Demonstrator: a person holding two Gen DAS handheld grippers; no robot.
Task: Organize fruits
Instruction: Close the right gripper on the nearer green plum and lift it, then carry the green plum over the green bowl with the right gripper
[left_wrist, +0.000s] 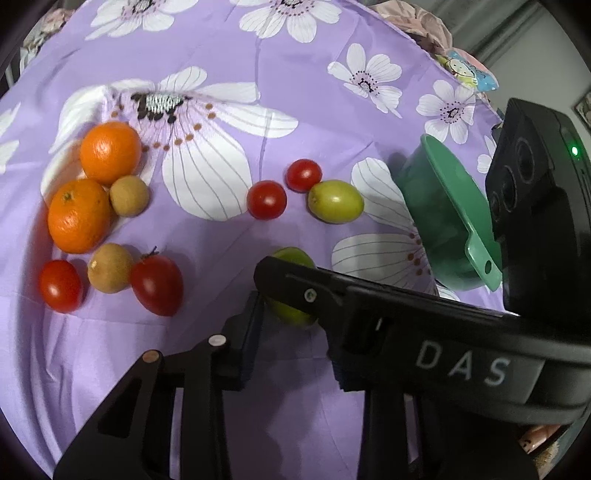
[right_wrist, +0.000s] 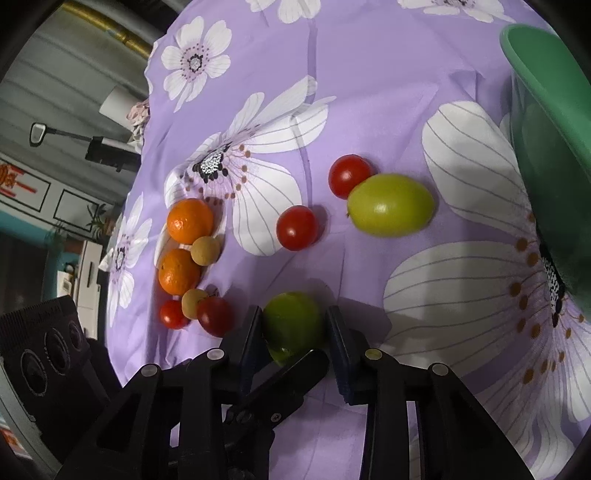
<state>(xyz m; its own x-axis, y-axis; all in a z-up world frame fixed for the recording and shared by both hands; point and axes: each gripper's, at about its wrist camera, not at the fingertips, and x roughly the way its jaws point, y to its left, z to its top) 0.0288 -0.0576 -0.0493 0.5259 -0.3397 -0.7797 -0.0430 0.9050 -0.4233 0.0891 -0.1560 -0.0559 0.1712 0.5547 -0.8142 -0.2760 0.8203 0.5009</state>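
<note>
A green fruit (left_wrist: 291, 308) lies on the purple flowered cloth (left_wrist: 295, 92), and both grippers close around it. In the left wrist view my left gripper (left_wrist: 293, 314) is shut on it, its right pad mostly hidden behind the right gripper's black finger (left_wrist: 369, 310), which crosses over the fruit. In the right wrist view my right gripper (right_wrist: 295, 326) presses the same green fruit (right_wrist: 293, 321) from both sides, with the left gripper's finger (right_wrist: 288, 373) lying across below it. A green handled bowl (left_wrist: 436, 206) stands tilted at the right.
A second green fruit (left_wrist: 335, 201) and two small tomatoes (left_wrist: 266, 199) lie further out. At the left are two oranges (left_wrist: 110, 151), two brown longans (left_wrist: 129, 195) and two more tomatoes (left_wrist: 157, 284). The bowl's rim (right_wrist: 546, 110) is close at the right.
</note>
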